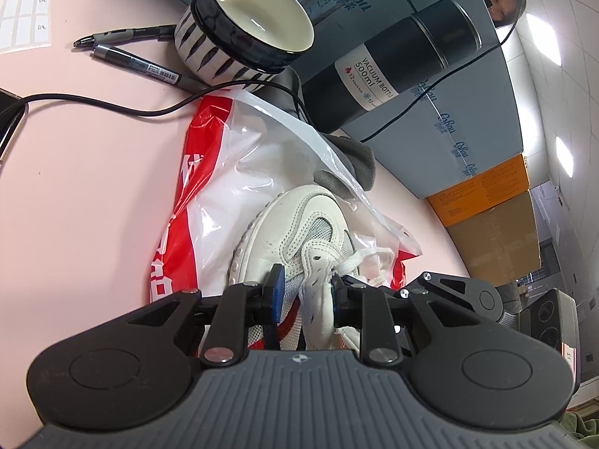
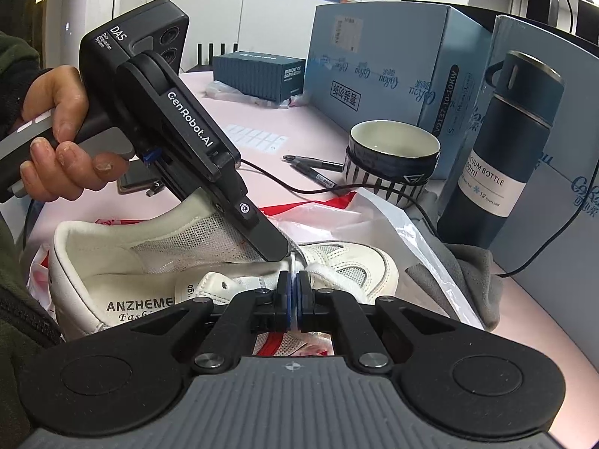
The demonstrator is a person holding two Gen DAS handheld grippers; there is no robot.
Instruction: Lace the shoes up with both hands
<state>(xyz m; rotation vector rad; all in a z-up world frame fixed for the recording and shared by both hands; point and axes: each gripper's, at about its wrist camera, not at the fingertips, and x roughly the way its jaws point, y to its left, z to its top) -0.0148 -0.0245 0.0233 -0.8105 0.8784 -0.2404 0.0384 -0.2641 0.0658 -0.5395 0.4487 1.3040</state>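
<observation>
Two grippers work on a white sneaker [image 2: 209, 254] that lies on a red and white plastic bag [image 1: 209, 187] on the pink table [image 1: 82, 172].

The left gripper [image 1: 305, 292] tips down at the shoe's front, its fingers pinching the soft white eyelet flap [image 1: 318, 299]. A hand [image 2: 63, 138] curls around its grey handle. The right gripper [image 2: 294, 286] is pressed tight on a thin flat shoelace [image 2: 329, 273]. The shoe is bumpy leather with net patches. Behind stand a striped round bowl [image 2: 393, 161] and a smooth dark vacuum bottle [image 2: 505, 157].
</observation>
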